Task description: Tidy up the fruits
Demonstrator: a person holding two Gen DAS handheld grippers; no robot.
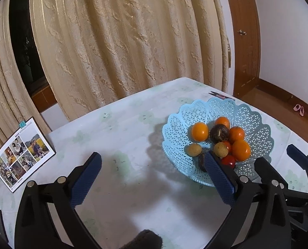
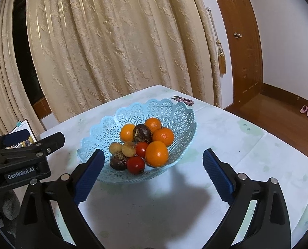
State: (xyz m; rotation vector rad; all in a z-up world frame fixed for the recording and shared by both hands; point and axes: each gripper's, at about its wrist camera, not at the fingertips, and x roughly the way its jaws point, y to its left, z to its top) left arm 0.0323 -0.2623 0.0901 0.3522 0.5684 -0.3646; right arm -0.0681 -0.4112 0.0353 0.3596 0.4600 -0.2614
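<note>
Both our grippers, left (image 1: 151, 174) and right (image 2: 154, 173), gape wide, holding nothing. Fruit all sits heaped in basket (image 2: 174, 112). Our risk: bumping the light rim tips it, spilling tomatoes (image 2: 135, 164).

Dark fruit (image 1: 201, 161) half hidden behind left tongs (image 1: 154, 169) pad; photo card (image 2: 24, 133) mostly covered.

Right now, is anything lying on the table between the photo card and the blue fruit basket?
No. In the left wrist view, only bare tablecloth lies between the photo card and the blue basket.
</note>
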